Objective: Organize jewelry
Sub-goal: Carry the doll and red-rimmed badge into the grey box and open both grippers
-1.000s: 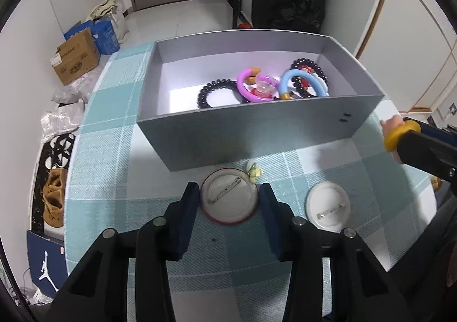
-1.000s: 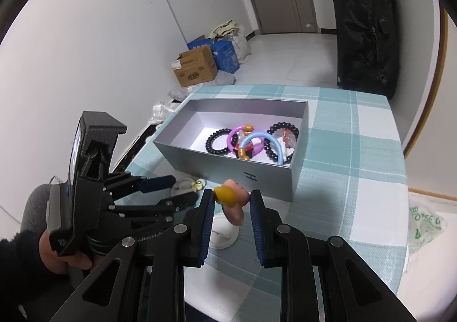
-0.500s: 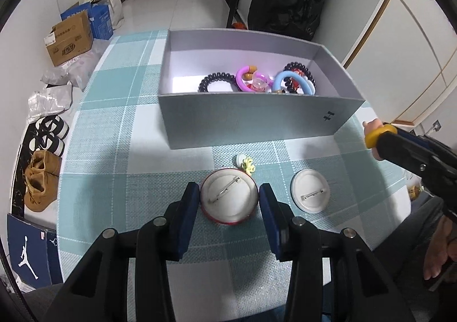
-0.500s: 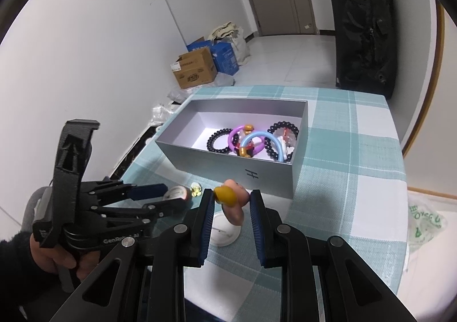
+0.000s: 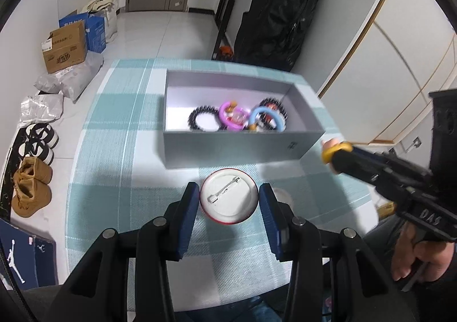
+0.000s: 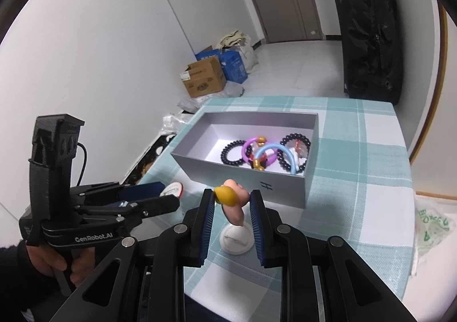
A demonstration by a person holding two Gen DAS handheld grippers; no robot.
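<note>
Round pin badge point(image 5: 229, 196), white back and clasp up, red rim showing, pinched between the blue pads of the left gripper point(image 5: 229, 202) and lifted over the teal checked tablecloth point(image 5: 114, 156), just short of the grey box point(image 5: 228, 147). In the right gripper point(image 6: 232, 207) — clamped between its pads — a small pink figure with a yellow piece point(image 6: 232, 203), held above a second white badge point(image 6: 237, 239) lying on the cloth. Inside the box: black bead bracelets point(image 5: 201, 119), a pink ring point(image 5: 231, 117), a blue ring point(image 5: 267, 119), crowded toward its right half. Beyond the table — cardboard boxes point(image 5: 65, 46), shoes point(image 5: 31, 187), a black bag point(image 5: 281, 19) by the wall.
</note>
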